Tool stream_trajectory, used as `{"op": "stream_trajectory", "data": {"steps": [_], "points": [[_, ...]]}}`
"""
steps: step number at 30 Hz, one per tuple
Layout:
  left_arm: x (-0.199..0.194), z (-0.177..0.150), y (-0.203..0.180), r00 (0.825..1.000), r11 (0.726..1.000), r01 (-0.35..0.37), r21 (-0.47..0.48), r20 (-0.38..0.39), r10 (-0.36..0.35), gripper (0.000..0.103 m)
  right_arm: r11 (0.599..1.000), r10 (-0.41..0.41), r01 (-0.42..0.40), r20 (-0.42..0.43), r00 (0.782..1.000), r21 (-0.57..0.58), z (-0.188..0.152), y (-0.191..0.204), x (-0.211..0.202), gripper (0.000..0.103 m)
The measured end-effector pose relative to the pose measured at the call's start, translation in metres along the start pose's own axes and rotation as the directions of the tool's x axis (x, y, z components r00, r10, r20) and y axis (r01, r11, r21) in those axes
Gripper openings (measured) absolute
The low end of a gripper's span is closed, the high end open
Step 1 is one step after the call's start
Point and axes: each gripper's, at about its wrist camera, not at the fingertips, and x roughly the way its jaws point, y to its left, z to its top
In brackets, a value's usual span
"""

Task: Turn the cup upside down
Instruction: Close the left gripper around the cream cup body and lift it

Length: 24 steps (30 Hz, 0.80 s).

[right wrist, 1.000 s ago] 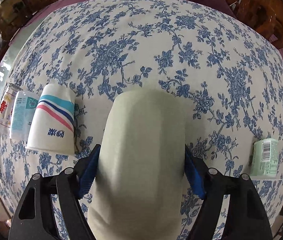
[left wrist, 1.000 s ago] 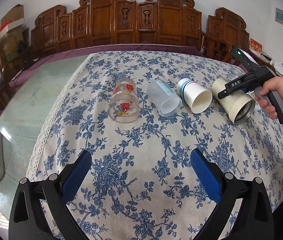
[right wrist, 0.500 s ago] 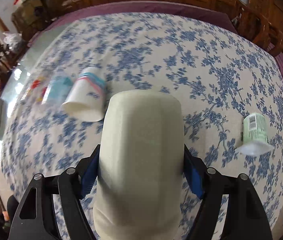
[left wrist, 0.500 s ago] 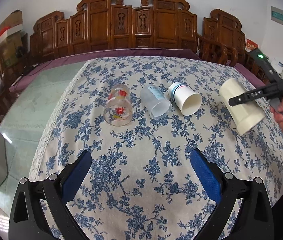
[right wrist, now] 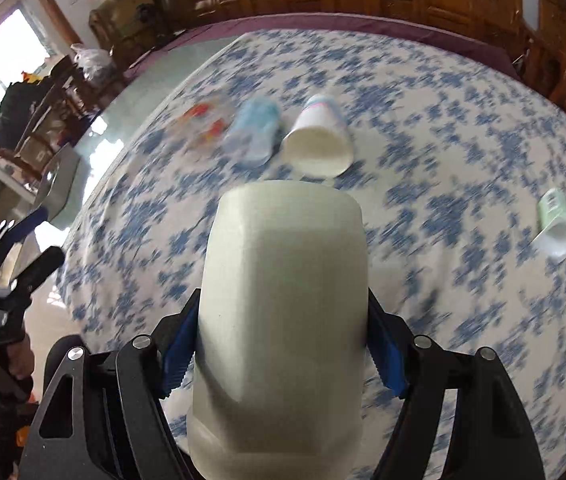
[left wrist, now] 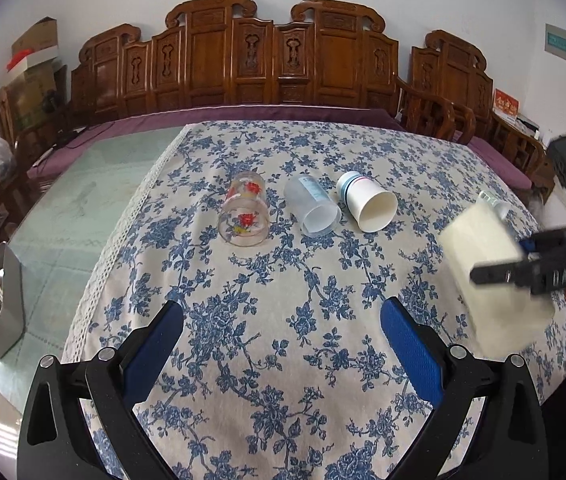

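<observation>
L wrist view: left gripper [left wrist: 283, 354] has its blue pads wide apart w/ nothing between them, low over the floral tablecloth [left wrist: 283, 280]; at far right the cream cup [left wrist: 491, 280] is held tilted above the cloth, the right gripper [left wrist: 523, 264] across its side, while a glass cup [left wrist: 245, 212], a clear plastic cup [left wrist: 315, 210] and a paper cup [left wrist: 367, 206] lie on their sides in a row farther back. R wrist view: right gripper's blue pads [right wrist: 181, 344] are clamped on both sides of the cream cup, which fills the space between the fingers w/ its closed base pointing away from the camera, above the blurred cloth; a small green cup [right wrist: 557, 224] lies well apart at right.
</observation>
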Motion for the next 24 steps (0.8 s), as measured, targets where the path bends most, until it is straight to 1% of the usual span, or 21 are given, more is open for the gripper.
{"op": "stream_trajectory", "data": {"steps": [6, 11, 15, 17, 19, 21, 23, 24], "points": [[0.006, -0.009, 0.003, 1.0, 1.0, -0.006, -0.016, -0.028, 0.006, 0.095, 0.999, 0.038, -0.038, -0.06, 0.997, 0.008, -0.019, 0.023, 0.026, 0.077], [0.007, -0.015, 0.003, 0.999, 1.0, -0.015, -0.013, -0.04, 0.015, 0.095, 1.0, 0.004, -0.004, -0.105, 0.994, 0.001, -0.023, 0.032, 0.052, 0.078], [0.006, -0.017, 0.002, 0.999, 1.0, -0.016, -0.009, -0.043, 0.015, 0.095, 1.0, -0.024, 0.025, -0.108, 0.994, 0.002, -0.023, 0.032, 0.062, 0.078], [0.006, -0.018, 0.0, 0.999, 1.0, -0.014, -0.009, -0.046, 0.014, 0.095, 0.999, -0.032, 0.032, -0.091, 0.995, -0.001, -0.025, 0.03, 0.061, 0.078], [0.006, -0.019, -0.002, 0.999, 1.0, -0.019, -0.006, -0.048, 0.018, 0.095, 1.0, -0.018, 0.018, -0.038, 0.999, 0.0, -0.026, 0.029, 0.048, 0.078], [0.005, -0.021, -0.007, 0.998, 1.0, -0.02, 0.002, -0.054, 0.02, 0.095, 1.0, -0.022, 0.022, 0.002, 1.0, -0.005, -0.028, 0.029, 0.036, 0.078], [0.003, -0.023, -0.015, 0.999, 1.0, -0.018, 0.013, -0.052, 0.018, 0.095, 1.0, -0.017, 0.018, 0.084, 0.996, -0.014, -0.036, 0.028, 0.014, 0.078], [0.001, -0.024, -0.018, 0.999, 1.0, -0.019, 0.017, -0.049, 0.02, 0.095, 1.0, -0.022, 0.024, 0.111, 0.994, -0.019, -0.04, 0.027, 0.007, 0.078]]}}
